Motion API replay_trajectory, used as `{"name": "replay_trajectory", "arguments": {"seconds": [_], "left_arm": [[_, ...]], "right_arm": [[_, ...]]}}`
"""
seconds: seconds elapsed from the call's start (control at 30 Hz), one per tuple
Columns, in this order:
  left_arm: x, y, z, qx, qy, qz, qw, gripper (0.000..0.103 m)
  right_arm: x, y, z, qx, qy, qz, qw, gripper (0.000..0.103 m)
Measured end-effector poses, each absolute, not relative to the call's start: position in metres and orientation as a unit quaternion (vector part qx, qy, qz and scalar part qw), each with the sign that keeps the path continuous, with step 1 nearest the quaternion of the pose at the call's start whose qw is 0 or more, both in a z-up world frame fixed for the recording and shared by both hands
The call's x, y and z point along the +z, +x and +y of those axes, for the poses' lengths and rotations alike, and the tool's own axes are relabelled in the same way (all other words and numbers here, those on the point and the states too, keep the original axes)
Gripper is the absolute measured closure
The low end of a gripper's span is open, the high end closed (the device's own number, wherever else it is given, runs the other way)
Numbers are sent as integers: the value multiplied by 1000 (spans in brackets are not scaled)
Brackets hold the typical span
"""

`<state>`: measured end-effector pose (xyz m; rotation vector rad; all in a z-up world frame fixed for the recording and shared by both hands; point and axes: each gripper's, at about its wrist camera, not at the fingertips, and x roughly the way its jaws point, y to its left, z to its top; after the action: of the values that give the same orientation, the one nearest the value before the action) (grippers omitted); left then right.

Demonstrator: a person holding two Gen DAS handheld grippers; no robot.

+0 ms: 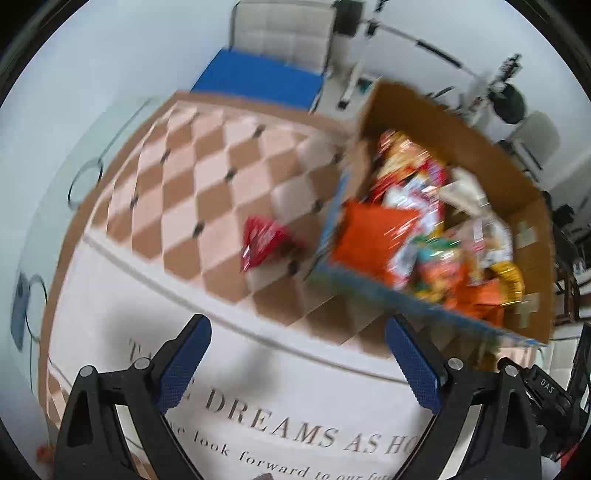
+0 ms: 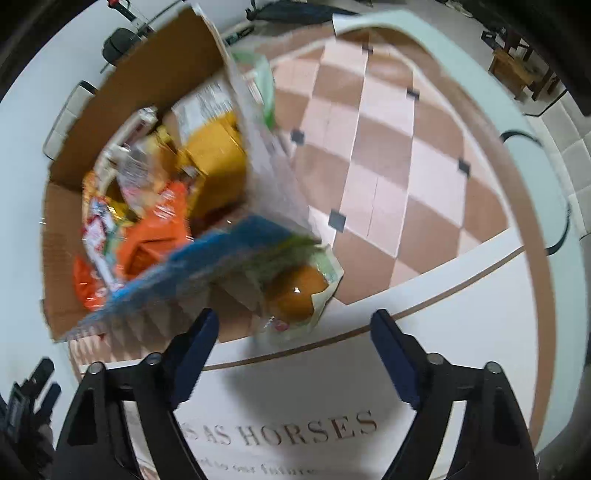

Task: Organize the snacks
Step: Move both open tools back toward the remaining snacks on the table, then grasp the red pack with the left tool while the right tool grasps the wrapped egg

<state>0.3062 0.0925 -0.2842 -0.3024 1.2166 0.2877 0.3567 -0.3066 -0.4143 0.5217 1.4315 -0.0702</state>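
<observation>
1. The left gripper (image 1: 297, 338) has its blue-padded fingers (image 1: 184, 360) spread wide with nothing between them; it hangs over the white, lettered part of the tablecloth (image 1: 258, 387).
2. The right gripper (image 2: 295, 334) is likewise spread wide and holds nothing, above the same white band, where the word "HORSES" can be read.
3. Just ahead of the right gripper a green-edged packet (image 2: 303, 295) with an orange-brown food shown inside lies on the cloth, at the near corner of the box (image 2: 147, 62) (whether it touches the cardboard is hard to tell through the blur).
4. The box is brown cardboard with a blue printed front edge, open at the top, and stands on the brown-and-pink checked part of the cloth.
5. The snacks (image 1: 424, 229) fill the box in a loose heap: orange, red, yellow and white packets (both views are blurred, so no labels can be read).
6. One red packet (image 1: 264, 240) lies alone on the checks, to the left of the box in the left wrist view, near it but apart.
7. Beyond the table a blue cushion (image 1: 258, 79) sits on a white chair (image 1: 284, 33).
</observation>
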Motion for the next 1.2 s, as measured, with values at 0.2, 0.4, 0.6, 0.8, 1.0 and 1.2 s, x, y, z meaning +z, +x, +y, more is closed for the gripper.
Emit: {"name": "replay_trajectory", "arguments": {"seconds": [0.2,0.4,0.6,0.8,1.0,1.2], "left_arm": [[-323,295,116,175,-163,590,771,6],[-337,295,144,196,-188,596,756,6],[-326,313,168,170,-184,574,780,6],[-328,352,166,60,-87,575,811,6],[-338,371,151,-49,68,571,817,6],[-355,383,152,-103,88,580,804,6]], "right_arm": [[-444,367,-292,-40,222,651,725,43],[-440,360,-271,-27,179,655,734,56],[-444,339,-244,0,173,673,719,56],[-443,328,-214,37,164,686,708,56],[-431,324,-169,71,123,692,708,56],[-428,329,-130,79,100,703,700,56]]}}
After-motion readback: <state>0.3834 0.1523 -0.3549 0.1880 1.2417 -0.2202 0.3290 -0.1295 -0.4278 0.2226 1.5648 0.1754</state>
